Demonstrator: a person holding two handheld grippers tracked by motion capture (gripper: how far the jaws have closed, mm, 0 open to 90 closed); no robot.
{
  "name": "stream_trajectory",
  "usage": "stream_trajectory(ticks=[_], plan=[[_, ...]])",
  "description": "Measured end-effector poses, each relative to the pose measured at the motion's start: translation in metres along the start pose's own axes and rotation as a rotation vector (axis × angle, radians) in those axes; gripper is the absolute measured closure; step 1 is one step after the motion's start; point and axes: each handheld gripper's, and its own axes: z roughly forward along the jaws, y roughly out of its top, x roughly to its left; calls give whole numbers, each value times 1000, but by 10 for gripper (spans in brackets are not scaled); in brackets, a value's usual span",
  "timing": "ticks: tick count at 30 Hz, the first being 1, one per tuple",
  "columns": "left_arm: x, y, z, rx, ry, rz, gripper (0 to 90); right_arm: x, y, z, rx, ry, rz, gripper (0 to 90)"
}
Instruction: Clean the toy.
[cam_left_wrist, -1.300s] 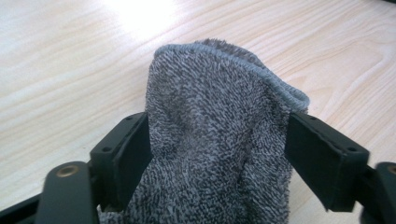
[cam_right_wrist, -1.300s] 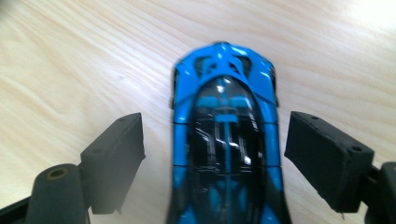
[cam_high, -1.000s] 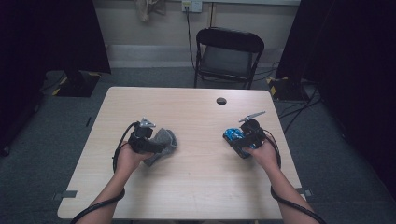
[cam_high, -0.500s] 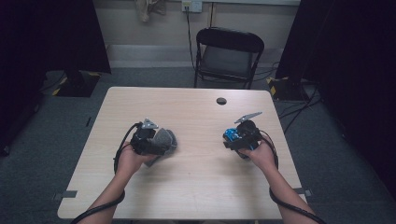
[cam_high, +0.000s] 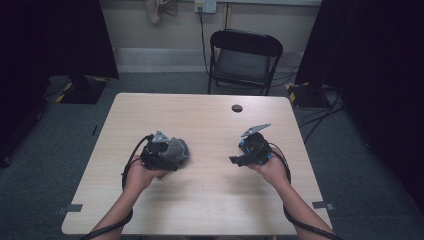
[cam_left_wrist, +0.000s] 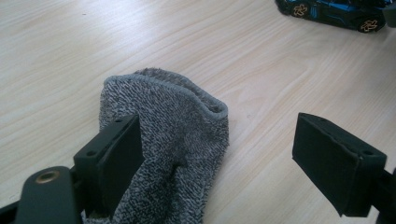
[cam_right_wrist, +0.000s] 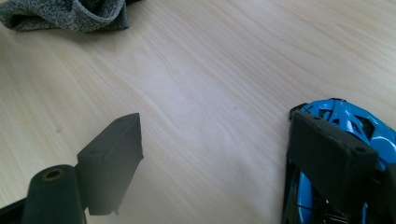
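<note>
A: Left gripper view: the left gripper (cam_left_wrist: 219, 154) stands released, its jaws wide, one jaw resting against the sock (cam_left_wrist: 173, 154), nothing pinched yet.

B: Right gripper (cam_right_wrist: 215, 163) is released too, the toy car (cam_right_wrist: 345, 135) just beside one jaw, toward the tabletop's right edge; its rear is cut off.

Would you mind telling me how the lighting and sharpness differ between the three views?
High view: dim and soft, dark surroundings, table lit. Left gripper view: bright, grey sock sharp. Right gripper view: blue toy car in focus, near jaw blurred.
</note>
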Motion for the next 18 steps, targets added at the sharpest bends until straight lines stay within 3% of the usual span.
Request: stream_trajectory(ticks=[18], plan=[[-19,-8,1,-4,-30,50,156,16,-4,4,-22,48,-25,161]])
